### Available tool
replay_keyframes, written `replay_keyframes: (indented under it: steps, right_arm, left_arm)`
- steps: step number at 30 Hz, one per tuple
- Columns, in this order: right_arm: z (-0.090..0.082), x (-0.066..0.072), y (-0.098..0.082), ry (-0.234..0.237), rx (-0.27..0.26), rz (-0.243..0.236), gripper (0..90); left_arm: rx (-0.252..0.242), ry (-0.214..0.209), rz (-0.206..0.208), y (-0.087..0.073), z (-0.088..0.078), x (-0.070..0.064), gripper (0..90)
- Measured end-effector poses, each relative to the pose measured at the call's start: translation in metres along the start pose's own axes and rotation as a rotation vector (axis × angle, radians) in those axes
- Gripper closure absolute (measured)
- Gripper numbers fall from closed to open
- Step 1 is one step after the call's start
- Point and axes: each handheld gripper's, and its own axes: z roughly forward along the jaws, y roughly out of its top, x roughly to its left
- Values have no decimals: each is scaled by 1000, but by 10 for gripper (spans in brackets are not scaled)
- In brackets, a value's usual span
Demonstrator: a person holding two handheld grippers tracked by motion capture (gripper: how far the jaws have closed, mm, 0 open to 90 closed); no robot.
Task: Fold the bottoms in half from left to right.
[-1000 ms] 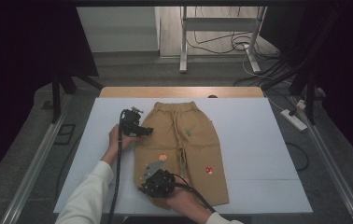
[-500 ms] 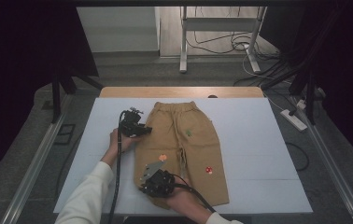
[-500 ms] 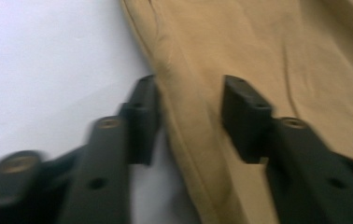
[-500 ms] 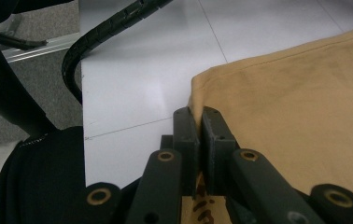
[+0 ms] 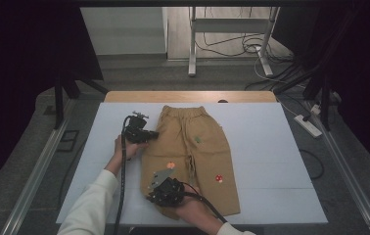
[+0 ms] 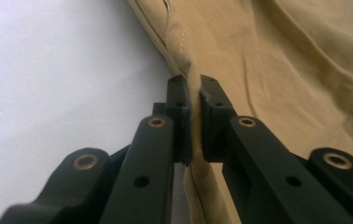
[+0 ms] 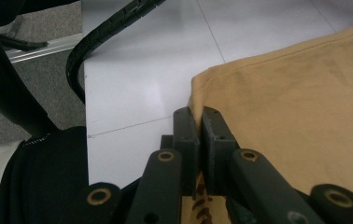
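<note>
A pair of tan pants (image 5: 197, 156) lies flat on the white table (image 5: 276, 161), waistband at the far end, with small patches on the legs. My left gripper (image 5: 152, 135) is at the pants' left side seam, below the waist. Its jaws have just been closing. In the left gripper view they (image 6: 194, 84) pinch a raised fold of the tan cloth (image 6: 282, 56). My right gripper (image 5: 151, 196) sits at the near left hem corner. In the right gripper view it (image 7: 196, 114) is shut on the edge of the tan leg (image 7: 305, 107).
A wooden strip (image 5: 188, 96) runs along the table's far edge. Behind it stand a metal frame (image 5: 232, 34) and floor cables (image 5: 251, 46). A power strip (image 5: 309, 126) lies on the floor at the right. Each gripper trails a black cable (image 5: 123, 196).
The left gripper's jaws have drawn together on the pants' left edge. The right gripper and the pants have kept their places.
</note>
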Motion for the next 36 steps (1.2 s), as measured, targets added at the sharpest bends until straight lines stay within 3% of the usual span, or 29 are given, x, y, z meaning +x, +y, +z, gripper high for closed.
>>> replay_keyframes:
  steps: [10,19,28,36]
  right_arm:
    - [-5,0,0,2,-5,1,853]
    - [-14,1,4,19,-48,17,853]
    - [-27,0,2,5,-57,13,853]
    - [-43,-4,-5,-20,-78,37,853]
  left_arm:
    - [-33,-19,0,3,-7,-4,837]
    - [-97,-50,35,13,-29,-18,837]
    - [-99,-63,21,13,-30,-18,838]
    - [-106,-69,26,15,-30,-22,838]
